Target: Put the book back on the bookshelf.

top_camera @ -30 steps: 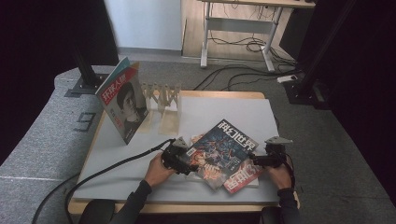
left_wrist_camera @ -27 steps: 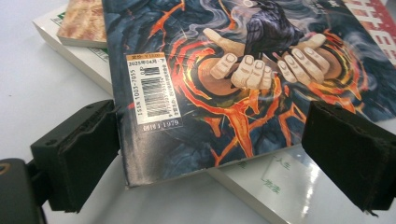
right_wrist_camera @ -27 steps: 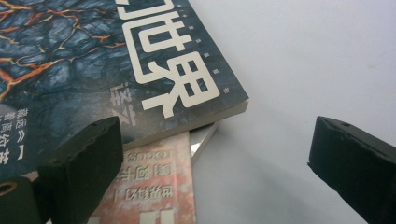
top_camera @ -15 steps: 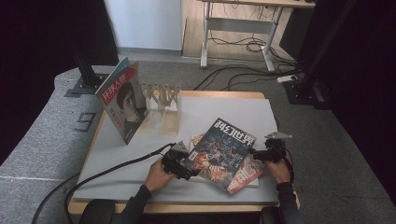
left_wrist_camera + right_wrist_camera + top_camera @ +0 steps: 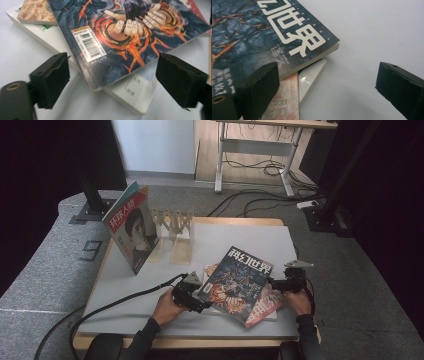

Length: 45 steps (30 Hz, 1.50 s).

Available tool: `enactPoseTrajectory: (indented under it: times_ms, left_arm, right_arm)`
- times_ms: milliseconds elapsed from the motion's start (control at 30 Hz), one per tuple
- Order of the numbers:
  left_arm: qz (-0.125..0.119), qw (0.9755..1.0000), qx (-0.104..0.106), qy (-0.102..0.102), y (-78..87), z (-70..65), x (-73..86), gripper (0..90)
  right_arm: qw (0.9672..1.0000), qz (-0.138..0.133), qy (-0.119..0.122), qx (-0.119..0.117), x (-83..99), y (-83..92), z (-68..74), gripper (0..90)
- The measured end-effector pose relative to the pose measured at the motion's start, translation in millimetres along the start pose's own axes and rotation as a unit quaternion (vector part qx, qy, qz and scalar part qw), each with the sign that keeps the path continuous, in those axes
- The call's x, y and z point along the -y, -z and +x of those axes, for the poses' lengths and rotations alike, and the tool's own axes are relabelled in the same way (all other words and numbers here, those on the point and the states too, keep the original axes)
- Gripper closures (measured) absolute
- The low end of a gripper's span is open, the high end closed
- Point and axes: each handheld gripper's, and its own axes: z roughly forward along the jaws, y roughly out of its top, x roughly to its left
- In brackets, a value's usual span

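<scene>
High view had me at the near edge of the table [image 5: 125, 290], my left gripper [image 5: 192, 296] at the lower-left corner of the dark blue magazine [image 5: 235, 282] and my right gripper [image 5: 280, 284] at its right side. That magazine lay skewed on top of a small pile, over a white book [image 5: 136, 93] and a pinkish-red magazine [image 5: 264, 306]. Left gripper view showed my jaws spread wide, one on either side of the blue magazine's barcode corner, neither pad touching it; they had just been closing a little. Right gripper view showed my other jaws released too, wide apart, the left pad [image 5: 260, 88] hanging over the pinkish cover just beside the blue magazine's edge, gripping nothing. Farther back, another magazine [image 5: 131, 232] stood propped upright beside a wooden rack [image 5: 172, 222].
</scene>
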Motion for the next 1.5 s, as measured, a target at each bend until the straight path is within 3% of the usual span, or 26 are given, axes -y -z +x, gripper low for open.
enactPoseTrajectory:
  times_ms: [133,200,300,500,800,1233,1500]
  left_arm:
    - [-0.004,0.9998,-0.017,-0.004,7.1,1.9,5.1,18.3]
    - [-0.004,0.9997,-0.021,-0.006,10.0,3.7,8.6,26.9]
    - [-0.008,0.9998,-0.018,-0.001,12.3,6.0,12.7,39.8]
    - [-0.001,0.9999,-0.007,-0.010,11.8,5.7,14.7,58.5]
    - [-0.014,0.9998,0.012,0.012,6.2,6.6,12.1,62.9]
    - [-0.013,0.9999,0.003,0.005,1.8,4.5,8.8,62.8]
    - [-0.013,0.9999,0.005,0.003,1.7,5.0,9.0,62.3]
  right_arm:
    - [0.9999,-0.004,-0.007,-0.008,1.6,6.3,2.5,4.6]
    - [0.9999,-0.006,-0.008,-0.012,2.6,8.7,4.4,4.6]
    - [0.9998,-0.006,-0.005,-0.018,4.0,10.4,7.3,4.6]
    - [0.9996,0.000,-0.002,-0.028,7.3,11.1,10.5,4.6]
    - [0.9994,0.000,-0.008,-0.033,8.4,10.8,9.0,4.6]
    - [0.9992,0.004,-0.010,-0.038,7.5,8.5,7.5,4.6]
    - [0.9978,0.014,-0.022,-0.061,3.4,-0.7,5.9,4.2]
